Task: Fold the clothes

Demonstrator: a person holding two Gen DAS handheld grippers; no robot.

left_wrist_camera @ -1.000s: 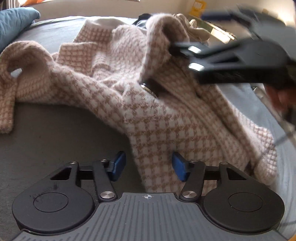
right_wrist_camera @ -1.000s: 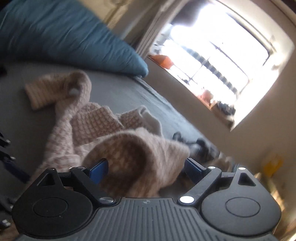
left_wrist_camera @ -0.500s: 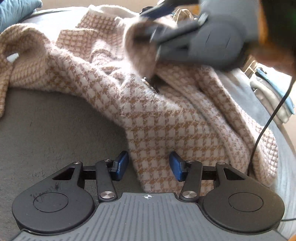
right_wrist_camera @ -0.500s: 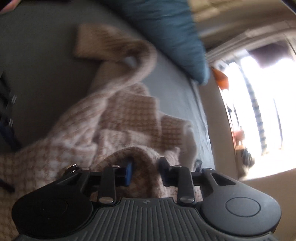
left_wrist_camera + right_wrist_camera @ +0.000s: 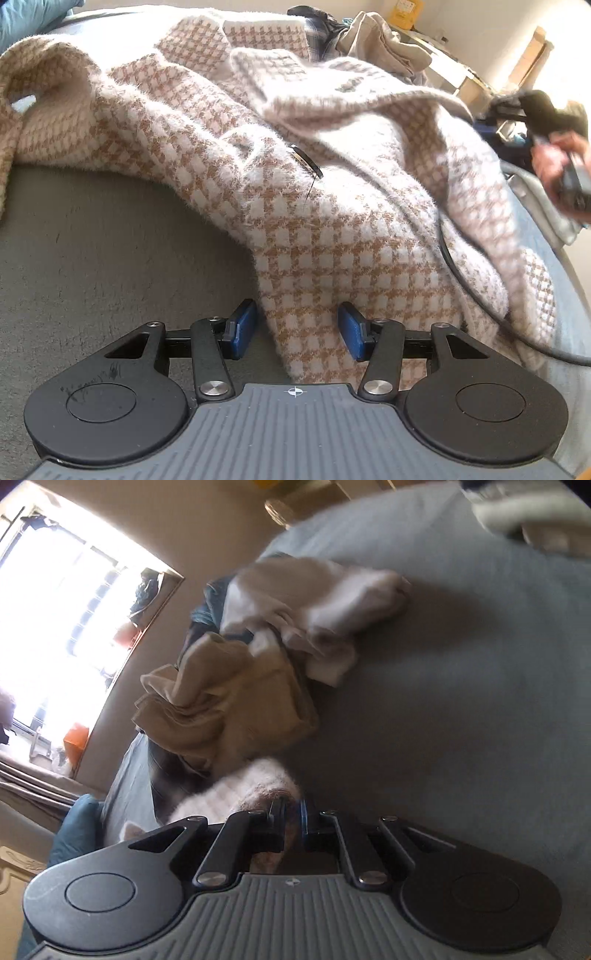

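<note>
Your right gripper (image 5: 291,821) has just been closing and now pinches the fuzzy tan-and-white houndstooth coat (image 5: 332,229) lying on the grey bed (image 5: 92,251). Draw it out taut; your left gripper (image 5: 297,328) straddles the hem, fingers released, so clench first.

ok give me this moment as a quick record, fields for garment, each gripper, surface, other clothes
garment: fuzzy tan-and-white houndstooth cardigan, spread rumpled
left gripper: open, cardigan hem between the blue pads, which do not press on it
right gripper: has just been closing, now shut on a fold of the cardigan
surface: grey bed sheet
other clothes: beige and white garments heaped unfolded
pillow: blue pillow at the far corner
</note>
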